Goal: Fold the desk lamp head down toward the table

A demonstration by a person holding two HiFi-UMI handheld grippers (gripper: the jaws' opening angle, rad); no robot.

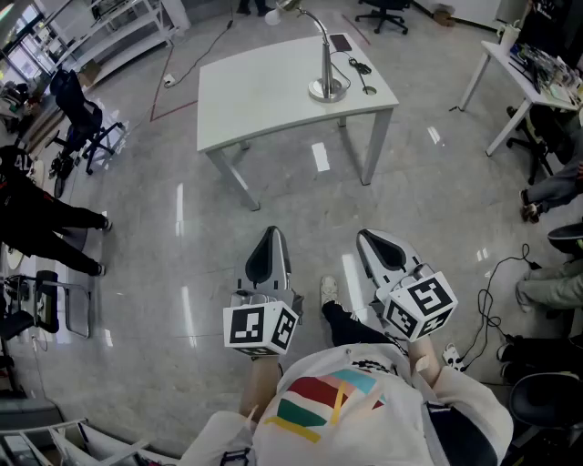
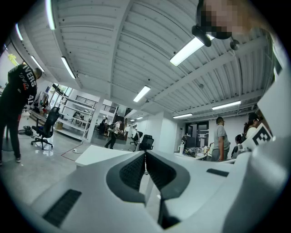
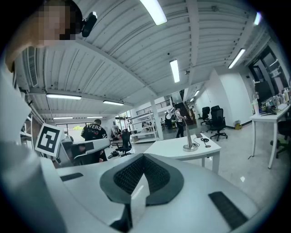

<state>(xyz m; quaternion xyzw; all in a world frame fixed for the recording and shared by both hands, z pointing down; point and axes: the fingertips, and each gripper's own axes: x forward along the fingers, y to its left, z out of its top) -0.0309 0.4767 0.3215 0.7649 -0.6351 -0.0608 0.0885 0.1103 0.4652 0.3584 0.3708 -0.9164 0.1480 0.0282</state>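
The desk lamp (image 1: 326,64) stands on the far right part of a white table (image 1: 264,91), well ahead of me. It has a round silver base, an upright pole and a curved neck that carries the head (image 1: 273,14) high to the left. In the right gripper view the lamp (image 3: 188,136) is small and distant on the table (image 3: 175,148). My left gripper (image 1: 271,235) and right gripper (image 1: 368,238) are held side by side over the floor, far short of the table. Both are shut with nothing between the jaws. The left gripper view shows only the table's near edge (image 2: 97,154) past the jaws.
A dark pad (image 1: 340,42) and a black cable (image 1: 362,71) lie by the lamp. A second white desk (image 1: 510,73) stands at the right, with seated people and floor cables (image 1: 492,300) near it. A person in black (image 1: 36,218) and office chairs (image 1: 82,118) are at the left.
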